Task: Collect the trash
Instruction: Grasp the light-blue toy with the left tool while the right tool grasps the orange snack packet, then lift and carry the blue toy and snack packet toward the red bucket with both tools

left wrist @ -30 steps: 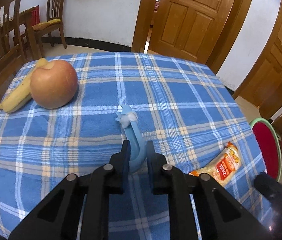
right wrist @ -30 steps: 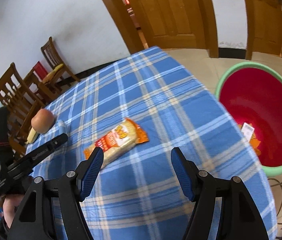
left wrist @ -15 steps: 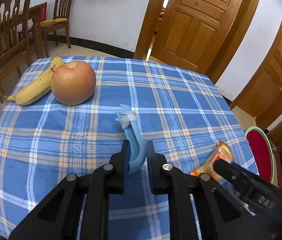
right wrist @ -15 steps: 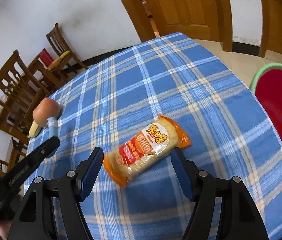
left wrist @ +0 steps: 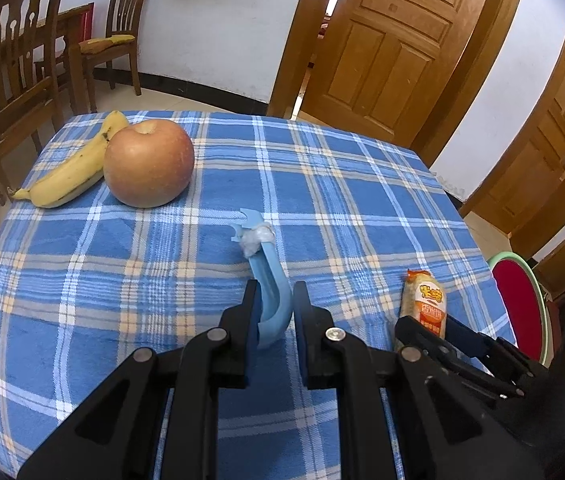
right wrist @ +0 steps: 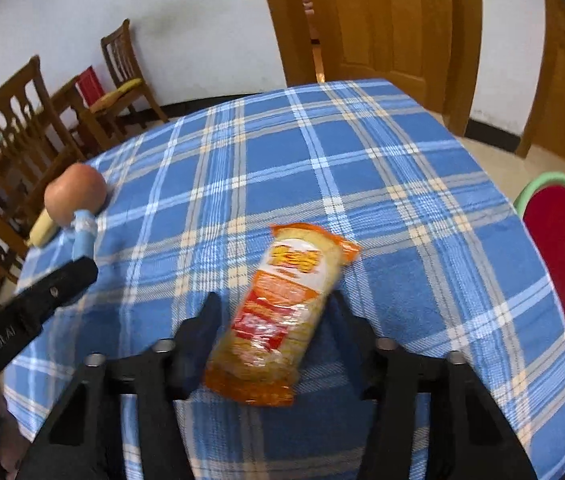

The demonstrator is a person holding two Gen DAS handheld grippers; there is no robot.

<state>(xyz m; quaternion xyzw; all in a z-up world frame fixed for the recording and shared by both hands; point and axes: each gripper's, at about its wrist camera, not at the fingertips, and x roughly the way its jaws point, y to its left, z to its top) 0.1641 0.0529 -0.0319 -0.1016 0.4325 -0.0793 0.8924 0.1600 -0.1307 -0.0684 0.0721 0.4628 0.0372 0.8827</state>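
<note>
My left gripper is shut on a curved light-blue plastic piece with a crumpled clear wad at its far end, held above the blue plaid tablecloth. An orange snack wrapper lies on the cloth between the open fingers of my right gripper. The wrapper also shows in the left wrist view, with the right gripper at it. The left gripper and its blue piece show at the left of the right wrist view.
An apple and a banana lie at the table's far left. A red bin with a green rim stands on the floor right of the table. Wooden chairs stand to the left; wooden doors behind.
My right gripper has moved in over the table until the snack wrapper lies between its open fingers. The left gripper has kept hold of the blue piece and risen slightly.
</note>
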